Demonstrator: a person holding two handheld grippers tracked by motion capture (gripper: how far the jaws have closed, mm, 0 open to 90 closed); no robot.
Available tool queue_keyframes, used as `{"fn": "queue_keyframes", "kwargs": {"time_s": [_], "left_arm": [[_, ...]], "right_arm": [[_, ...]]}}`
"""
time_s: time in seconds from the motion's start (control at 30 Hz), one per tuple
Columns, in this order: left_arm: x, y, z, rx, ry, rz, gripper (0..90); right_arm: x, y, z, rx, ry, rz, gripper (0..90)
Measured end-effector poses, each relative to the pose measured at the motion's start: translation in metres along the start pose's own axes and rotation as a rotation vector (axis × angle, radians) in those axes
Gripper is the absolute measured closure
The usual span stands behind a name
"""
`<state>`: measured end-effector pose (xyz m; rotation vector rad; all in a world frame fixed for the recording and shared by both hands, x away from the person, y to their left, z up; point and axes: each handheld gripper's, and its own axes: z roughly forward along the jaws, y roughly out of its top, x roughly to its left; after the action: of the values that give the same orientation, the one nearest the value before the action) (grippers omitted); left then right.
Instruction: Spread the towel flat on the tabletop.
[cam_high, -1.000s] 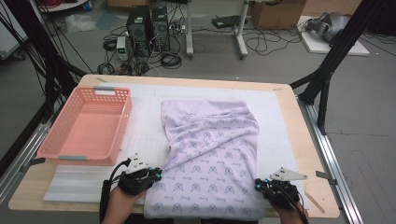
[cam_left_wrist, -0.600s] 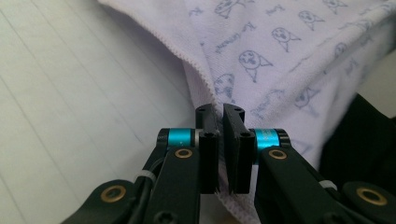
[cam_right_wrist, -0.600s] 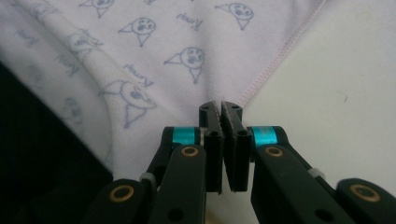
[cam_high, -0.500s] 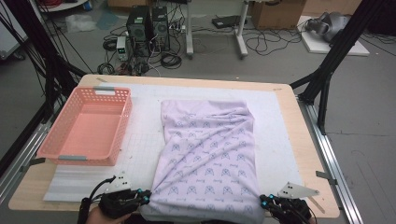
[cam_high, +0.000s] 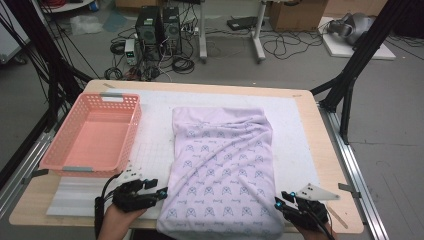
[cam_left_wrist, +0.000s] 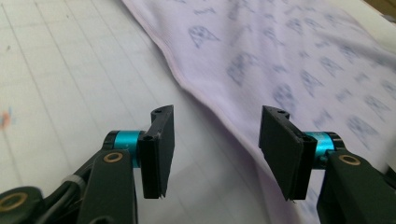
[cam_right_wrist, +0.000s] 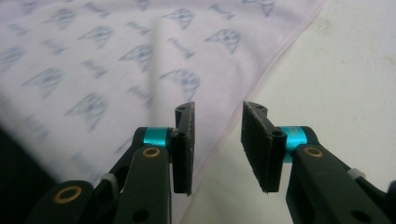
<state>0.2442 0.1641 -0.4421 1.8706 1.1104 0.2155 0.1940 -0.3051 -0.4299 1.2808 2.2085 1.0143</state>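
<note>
lilac cloth (cam_high: 222, 167), printed all over with small grey-blue emblems, lies flat on the white mat (cam_high: 295, 125) in the middle of the table (cam_high: 325, 150), its long axis running away from the person, its near hem hanging over the table's front edge. the left gripper (cam_high: 161, 193) sits just off the cloth's near left corner, the right gripper (cam_high: 280, 202) at the near right corner, so each hand has its own corner and neither is clearly nearer. both pairs of jaws have just been opening and now stand spread with nothing pinched: in the left gripper view the cloth's edge (cam_left_wrist: 205, 100) runs between and past the jaws, in the right gripper view the hem (cam_right_wrist: 261, 70) lies just ahead of the gap. a pink basket (cam_high: 125, 131) stands well apart to the left. the emblems carry tiny lettering, too blurred to read; no brand can be made out.
</note>
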Motion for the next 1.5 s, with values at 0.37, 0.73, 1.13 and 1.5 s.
{"fn": "queue_keyframes", "kwargs": {"time_s": [0.37,0.73,1.13,1.5], "left_arm": [[-0.006,0.01,0.027,0.045,0.124,0.132,87.8],[0.016,0.006,0.002,0.005,0.154,0.071,88.3],[0.006,-0.005,0.0,0.012,0.014,-0.021,45.1],[0.014,0.003,0.002,-0.01,0.205,0.052,88.5]], "right_arm": [[-0.007,0.008,0.029,0.052,0.047,0.008,87.3],[-0.017,-0.002,0.002,0.067,0.029,0.014,88.6],[-0.021,0.004,0.003,-0.065,0.01,0.062,58.6],[-0.025,0.017,0.041,0.009,0.024,0.02,87.6]]}}
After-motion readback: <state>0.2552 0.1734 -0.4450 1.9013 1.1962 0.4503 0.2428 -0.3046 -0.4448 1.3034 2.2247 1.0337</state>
